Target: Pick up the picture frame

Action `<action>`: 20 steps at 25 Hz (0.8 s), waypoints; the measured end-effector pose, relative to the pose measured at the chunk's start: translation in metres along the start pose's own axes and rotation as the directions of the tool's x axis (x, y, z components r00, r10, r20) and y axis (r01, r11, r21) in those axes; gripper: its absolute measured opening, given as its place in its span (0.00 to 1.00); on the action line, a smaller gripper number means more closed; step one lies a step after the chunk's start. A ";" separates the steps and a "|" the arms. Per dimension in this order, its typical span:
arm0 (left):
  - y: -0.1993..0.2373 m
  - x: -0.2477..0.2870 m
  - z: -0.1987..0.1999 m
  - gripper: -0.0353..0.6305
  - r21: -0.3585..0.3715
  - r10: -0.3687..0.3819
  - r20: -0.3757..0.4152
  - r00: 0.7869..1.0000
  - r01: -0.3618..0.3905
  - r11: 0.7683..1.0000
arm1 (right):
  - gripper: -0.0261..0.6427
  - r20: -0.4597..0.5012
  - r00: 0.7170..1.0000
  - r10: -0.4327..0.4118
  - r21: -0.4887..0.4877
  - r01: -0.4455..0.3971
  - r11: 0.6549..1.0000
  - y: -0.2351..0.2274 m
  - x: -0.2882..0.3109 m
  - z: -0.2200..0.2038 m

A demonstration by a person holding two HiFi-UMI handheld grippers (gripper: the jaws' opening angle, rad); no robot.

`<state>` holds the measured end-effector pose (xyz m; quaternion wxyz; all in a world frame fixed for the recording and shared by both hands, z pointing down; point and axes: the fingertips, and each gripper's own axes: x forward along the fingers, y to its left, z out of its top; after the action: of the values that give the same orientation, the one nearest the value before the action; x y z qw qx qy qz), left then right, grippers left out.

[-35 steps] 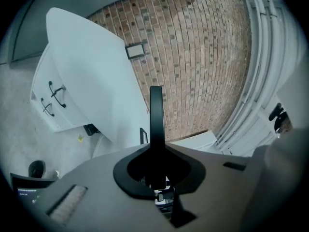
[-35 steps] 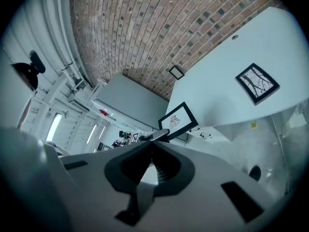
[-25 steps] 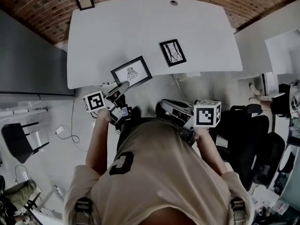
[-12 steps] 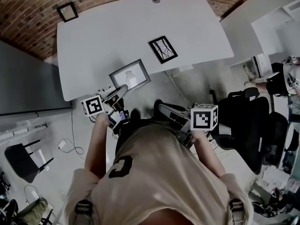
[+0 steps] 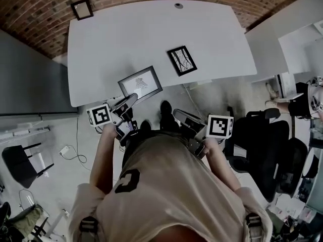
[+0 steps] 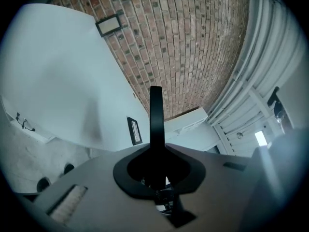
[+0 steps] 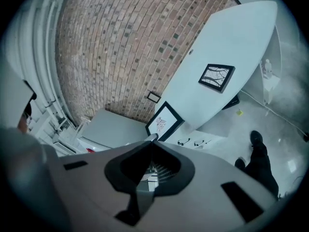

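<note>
A black picture frame (image 5: 140,83) with a line drawing lies at the white table's (image 5: 131,34) front edge; it also shows in the right gripper view (image 7: 163,121). My left gripper (image 5: 131,98) is shut and empty. Its tips are right at that frame's front edge, but contact cannot be made out. In its own view the shut fingers (image 6: 155,115) stand as one thin black blade. My right gripper (image 5: 179,116) is shut and empty, held off the table's front, below and right of the frame. Its tip (image 7: 153,137) points toward the frame.
A smaller black frame (image 5: 181,60) lies farther right on the table, also seen in the right gripper view (image 7: 217,76). A third frame (image 5: 82,9) sits by the brick surface beyond the table. Black office chairs (image 5: 262,135) stand right; another chair (image 5: 20,153) and cable (image 5: 70,144) are left.
The head view has swung a little. The left gripper stays at the frame's front edge. The right gripper has sunk slightly and rolled.
</note>
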<state>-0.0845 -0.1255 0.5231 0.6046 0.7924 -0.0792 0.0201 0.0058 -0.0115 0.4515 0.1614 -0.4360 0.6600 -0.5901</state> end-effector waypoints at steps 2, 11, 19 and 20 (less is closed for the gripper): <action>-0.002 0.000 0.008 0.09 0.043 0.002 0.017 1.000 -0.003 0.999 | 0.05 0.010 1.000 -0.011 0.020 0.011 1.000 -0.010 0.003 0.012; 0.001 0.022 0.028 0.09 0.058 0.061 0.031 0.998 -0.063 0.996 | 0.05 0.047 0.991 -0.128 0.165 0.119 0.979 -0.076 0.008 0.060; 0.003 0.055 0.044 0.09 0.071 0.093 -0.007 0.996 -0.092 0.993 | 0.05 0.074 0.976 -0.206 0.150 0.193 0.970 -0.111 0.003 0.104; 0.004 0.058 0.046 0.09 0.072 0.095 -0.008 0.995 -0.095 0.993 | 0.05 0.071 0.975 -0.211 0.139 0.200 0.970 -0.114 0.004 0.110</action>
<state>-0.0303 -0.1765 0.5216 0.5747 0.8086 -0.1124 0.0563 0.1272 -0.0762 0.5299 0.1557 -0.5154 0.5637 -0.6264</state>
